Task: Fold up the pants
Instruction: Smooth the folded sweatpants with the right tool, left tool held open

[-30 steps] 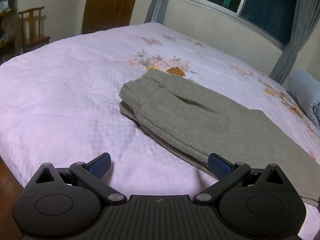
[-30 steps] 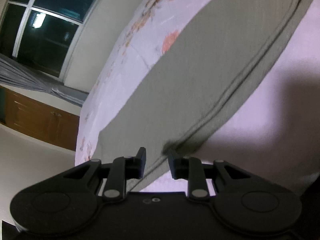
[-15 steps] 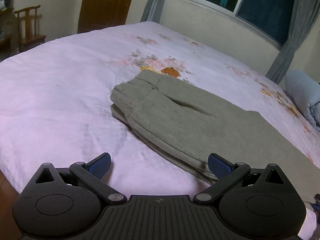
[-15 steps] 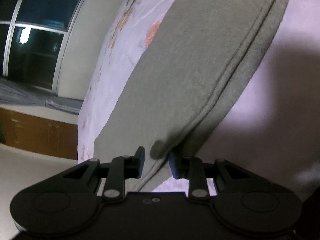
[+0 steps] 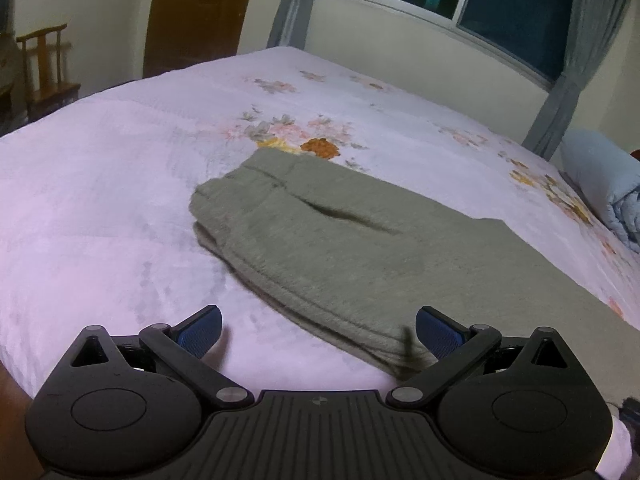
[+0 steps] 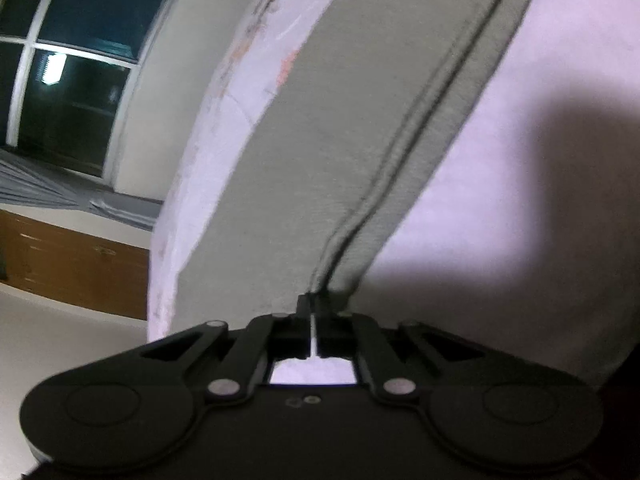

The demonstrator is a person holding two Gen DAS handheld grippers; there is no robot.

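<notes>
Grey-green pants (image 5: 360, 248) lie folded lengthwise on the pink floral bedspread (image 5: 100, 200), waistband at the far left, legs running to the right. My left gripper (image 5: 318, 330) is open, low over the bed, its right fingertip at the pants' near edge. My right gripper (image 6: 313, 304) is shut on the pants (image 6: 340, 128) at the edge seam near the leg end; the cloth runs away from its tips.
A rolled blue quilt (image 5: 600, 184) lies at the bed's right. A wooden chair (image 5: 44, 72) and a door (image 5: 200, 12) stand at the left, a window with grey curtains (image 5: 560, 56) behind. The bed's near edge is close under the left gripper.
My right gripper has closed onto the pants' edge seam. My left gripper stayed open and moved closer and lower to the pants' near edge.
</notes>
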